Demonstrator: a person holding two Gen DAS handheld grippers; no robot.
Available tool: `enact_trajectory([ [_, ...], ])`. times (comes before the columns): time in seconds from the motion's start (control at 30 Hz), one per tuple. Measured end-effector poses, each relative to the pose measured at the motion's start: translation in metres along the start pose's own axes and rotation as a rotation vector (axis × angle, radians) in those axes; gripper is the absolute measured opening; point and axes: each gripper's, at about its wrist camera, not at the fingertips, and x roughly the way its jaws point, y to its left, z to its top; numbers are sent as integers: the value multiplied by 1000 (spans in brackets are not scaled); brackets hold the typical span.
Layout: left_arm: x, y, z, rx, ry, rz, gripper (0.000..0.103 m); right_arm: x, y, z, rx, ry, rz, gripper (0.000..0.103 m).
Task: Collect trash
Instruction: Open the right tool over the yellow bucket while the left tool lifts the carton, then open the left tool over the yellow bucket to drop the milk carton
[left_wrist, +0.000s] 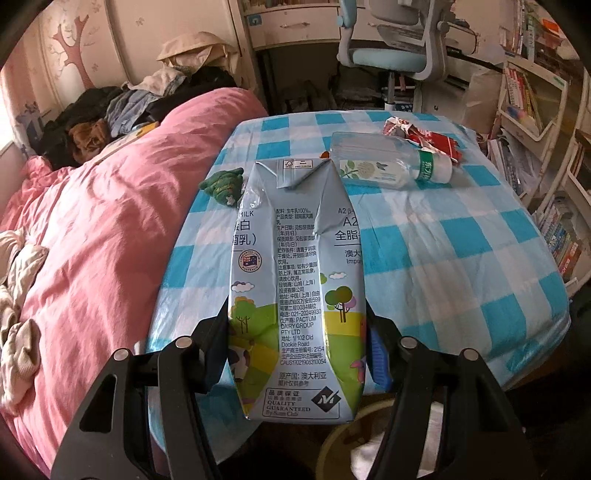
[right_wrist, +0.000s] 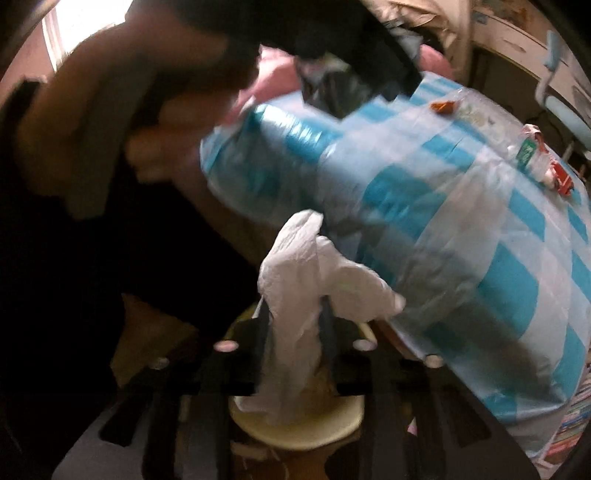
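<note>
Two sets of fingers each carry a piece of trash. The left gripper is clenched on a flattened milk carton, whose long axis runs straight out ahead of the fingers, its near end hanging over a pale bin just below. The right gripper has a crumpled white tissue between its fingers above the same bin; blur hides whether they press it or have let go. Beyond the left fingers, on the checked surface, lie a plastic bottle, a red wrapper and a green toy. Nothing blocks the drop, I judge.
</note>
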Motion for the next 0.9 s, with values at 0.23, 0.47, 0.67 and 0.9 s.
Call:
enact_trajectory([
  [0.23,-16,-2,-23,6,-4,1,59,-9,-1,-8,35,-48,-52,62],
  [0.47,-24,-11,-47,30,19,-7,59,-31,-18,-9,139,-162,-153,78],
  [0.67,-23,-30,-77,73,92,-41,59,-55,-43,-14,270,-272,-223,83],
  [0.9,-2,-59,-131,124,374,-211,59,-73,-63,-22,386,-363,-276,87],
])
